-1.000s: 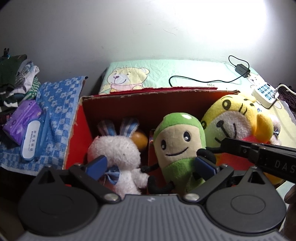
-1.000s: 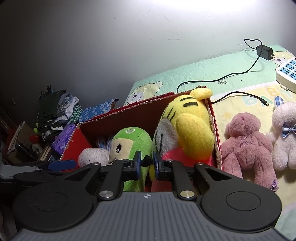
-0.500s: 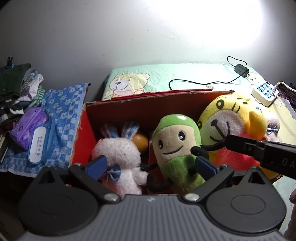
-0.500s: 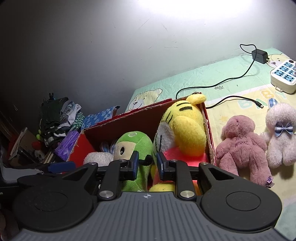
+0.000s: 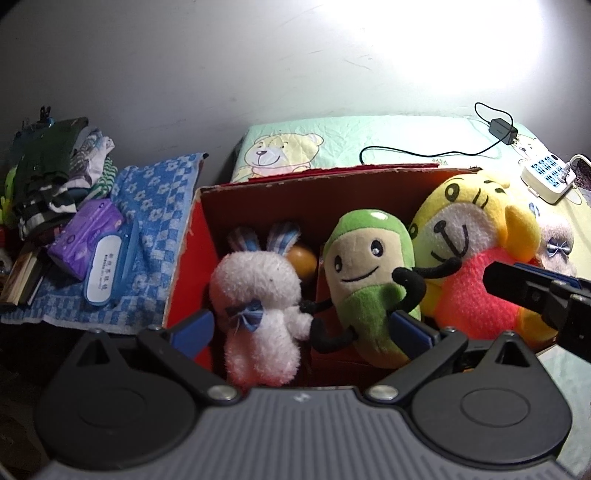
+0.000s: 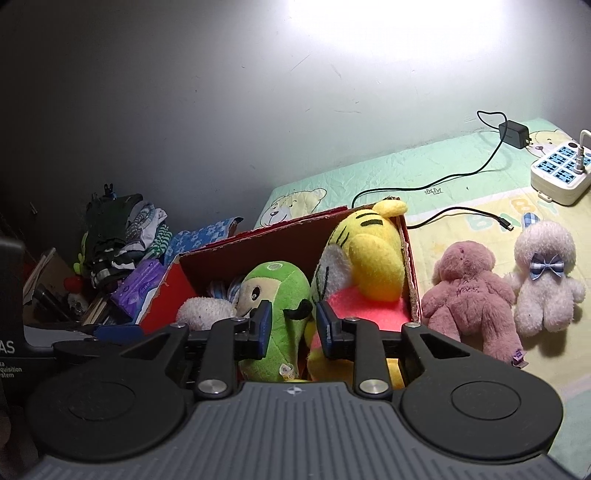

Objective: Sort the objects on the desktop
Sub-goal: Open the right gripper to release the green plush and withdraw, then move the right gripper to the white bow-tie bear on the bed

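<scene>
Black claws [image 5: 301, 328], blue pads [image 6: 265, 325], silver screws, perhaps ribbed grey housing.

Three soft toys are crowding the red box [image 5: 192, 258]: a white rabbit [image 5: 258, 295], a green doll [image 5: 369, 280] and a yellow tiger [image 5: 476, 258] are leaving little room between them. The bed [image 6: 461, 173] beyond the box is lying open, with only a black cable [image 6: 443, 181] crossing it.

A plain grey wall [image 6: 184, 129] fills the far side, with a bright glare of light [image 6: 399, 33] at its upper right. Below it lies a mint and yellow bear-print mat [image 6: 424, 173]. To the left, a blue checked cloth [image 5: 155, 206] covers a low surface beside a clothes pile [image 5: 55, 166].
</scene>
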Available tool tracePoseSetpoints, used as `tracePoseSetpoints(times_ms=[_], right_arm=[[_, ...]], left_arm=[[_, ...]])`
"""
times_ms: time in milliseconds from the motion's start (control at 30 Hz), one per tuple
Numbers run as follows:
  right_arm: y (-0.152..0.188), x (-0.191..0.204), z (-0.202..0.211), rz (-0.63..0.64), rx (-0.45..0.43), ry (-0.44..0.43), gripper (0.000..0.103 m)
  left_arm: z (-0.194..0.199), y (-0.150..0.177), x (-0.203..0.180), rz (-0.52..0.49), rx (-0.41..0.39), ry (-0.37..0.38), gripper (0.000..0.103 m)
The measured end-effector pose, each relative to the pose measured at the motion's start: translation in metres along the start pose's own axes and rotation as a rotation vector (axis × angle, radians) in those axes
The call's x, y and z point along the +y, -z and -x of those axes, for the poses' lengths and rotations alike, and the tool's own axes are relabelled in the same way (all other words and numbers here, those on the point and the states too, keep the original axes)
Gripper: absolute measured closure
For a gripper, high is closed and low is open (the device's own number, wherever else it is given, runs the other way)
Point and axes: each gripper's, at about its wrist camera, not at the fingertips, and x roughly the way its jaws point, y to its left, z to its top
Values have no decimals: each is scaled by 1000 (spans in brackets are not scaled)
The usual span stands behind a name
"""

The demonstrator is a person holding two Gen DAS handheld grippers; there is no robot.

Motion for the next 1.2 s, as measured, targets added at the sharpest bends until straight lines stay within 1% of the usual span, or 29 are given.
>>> tracePoseSetpoints(times_ms=[233, 367, 500, 633, 867, 1033, 1200], right_arm=[[3, -2, 15, 14, -17, -17, 71], [3, -8, 22, 16, -17, -33, 71], [2, -17, 29, 19, -12, -46, 71], [-1, -32, 37, 13, 1, -51, 70], [-7, -62, 55, 1, 3, -57, 69], [-11, -84, 67, -9, -1, -56, 65], [-12, -108, 74, -36, 7, -43, 65]], left_arm=[[18, 3, -12, 7, -14, 9, 1], [25, 4, -24, 0, -24, -8, 1], [28, 5, -35, 8, -17, -23, 1], [33, 4, -47, 22, -17, -26, 1], [41, 0, -80, 11, -28, -41, 1], [50, -6, -101, 13, -47, -28, 1], [53, -7, -130, -10, -56, -13, 1]])
